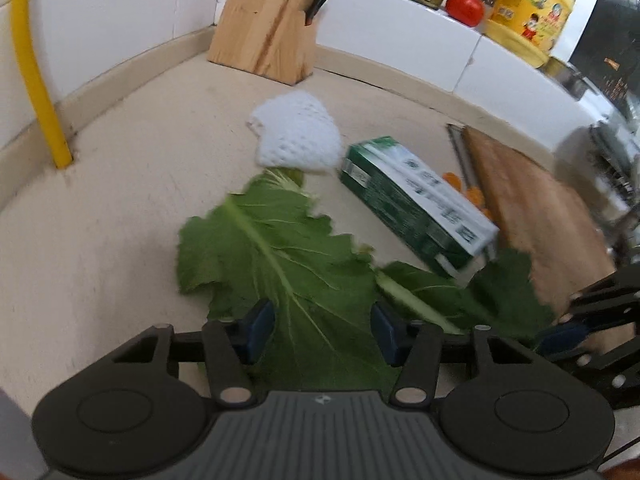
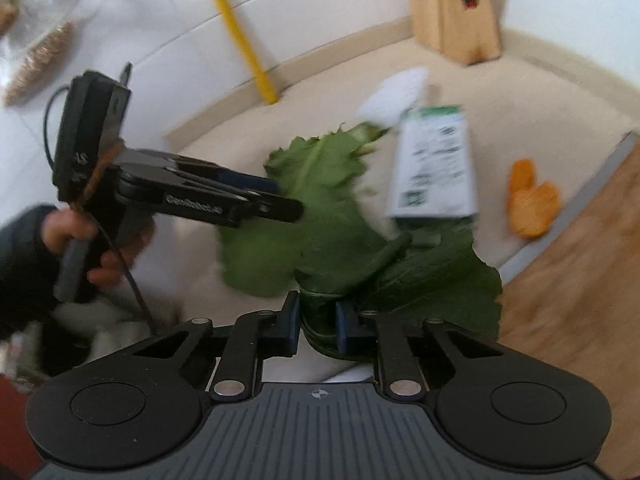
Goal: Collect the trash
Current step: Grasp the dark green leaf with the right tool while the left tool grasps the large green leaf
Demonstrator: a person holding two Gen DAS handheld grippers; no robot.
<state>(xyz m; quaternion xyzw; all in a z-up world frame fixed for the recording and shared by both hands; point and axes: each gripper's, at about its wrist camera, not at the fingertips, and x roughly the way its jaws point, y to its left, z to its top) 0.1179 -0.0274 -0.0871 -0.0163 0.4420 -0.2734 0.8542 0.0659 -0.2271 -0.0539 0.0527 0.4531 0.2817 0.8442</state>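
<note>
A: Right claw state? 
B: Clamped on the bunched near edge of the darker leaf; both blue pads press the folded green between them. The rest of that leaf spreads ahead and to the claw's right, toward the wooden board.

A: Left claw? 
B: Jaws parted, nothing pinched. It hangs over the big leaf, whose blade shows in the gap between the pads. Whether the pads touch the leaf I cannot tell.

A: Axis of that leaf? 
B: Pale midrib runs from just under the claw, ahead and slightly left, up to the stem end beside the white foam net. So the long axis lies roughly along the claw's pointing line, not across it.

A: Consequence, in my judgement: closing here pinches blade across the midrib near the wide end; a flat leaf on the desk may slip unless the pads dig down first.

B: Other trash: green-and-white carton ahead and right of the left claw, its long axis slanting away to the left, its near end resting on the darker leaf. Orange peel lies beyond it, beside the board. The right claw is nearer both.
</note>
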